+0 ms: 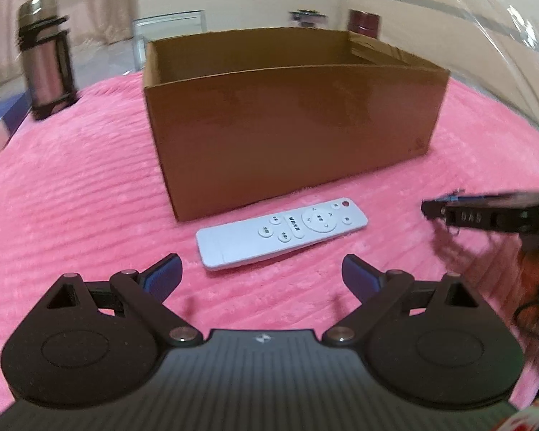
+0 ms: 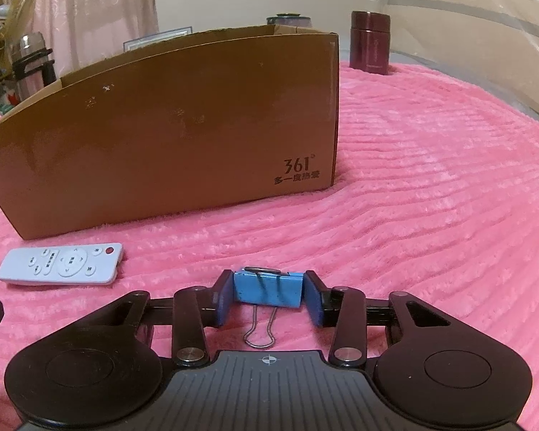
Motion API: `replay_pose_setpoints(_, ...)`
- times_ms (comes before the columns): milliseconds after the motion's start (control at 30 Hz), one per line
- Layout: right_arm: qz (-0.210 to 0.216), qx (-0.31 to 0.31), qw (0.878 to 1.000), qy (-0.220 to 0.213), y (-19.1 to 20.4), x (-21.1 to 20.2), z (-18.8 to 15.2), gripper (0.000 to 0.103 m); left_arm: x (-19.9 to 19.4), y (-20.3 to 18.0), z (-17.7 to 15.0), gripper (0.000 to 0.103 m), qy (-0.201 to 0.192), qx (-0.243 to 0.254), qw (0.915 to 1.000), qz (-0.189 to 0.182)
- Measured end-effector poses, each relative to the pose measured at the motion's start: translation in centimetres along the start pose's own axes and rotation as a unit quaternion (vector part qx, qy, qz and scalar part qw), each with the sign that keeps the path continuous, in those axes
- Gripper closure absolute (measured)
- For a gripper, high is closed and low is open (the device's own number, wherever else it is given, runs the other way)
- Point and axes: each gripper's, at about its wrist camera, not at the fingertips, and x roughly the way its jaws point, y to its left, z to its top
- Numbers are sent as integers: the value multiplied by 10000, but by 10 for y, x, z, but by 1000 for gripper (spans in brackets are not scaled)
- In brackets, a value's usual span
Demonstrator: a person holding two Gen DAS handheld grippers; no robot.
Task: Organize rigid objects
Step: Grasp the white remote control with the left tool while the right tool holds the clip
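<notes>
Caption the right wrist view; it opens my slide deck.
Right gripper clamps a blue binder clip on pink plush, cardboard box behind.

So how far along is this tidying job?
Nothing visibly boxed yet: the brown cardboard box shows only bare inside walls. In hand: the right gripper is closed on a blue binder clip. Left: the white remote control, before the open left gripper.
</notes>
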Motion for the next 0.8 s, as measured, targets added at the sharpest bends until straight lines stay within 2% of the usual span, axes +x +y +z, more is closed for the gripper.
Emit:
replay_pose_setpoints(133,108,-44,9999,12,-3,-5,1,65,10,6,1,10,63,663,9976,-173)
replay_pose_setpoints(300,180,-141,9997,-13,-5,-10,1,65,26,12,3,13,116,1483,9882,-353)
replay_pose_setpoints(433,246,-287,9993,-39,-3,-13,0,65,43,17,6,23,297,1662,9840,-577)
replay_pose_setpoints(700,320,-532,9980,-75,1,-17,-3,65,63,25,16,25,341,1958,9746,-1030)
replay_pose_setpoints(800,344,-554,9979,-60,1,-16,-3,65,67,26,20,35,437,1919,9727,-1226)
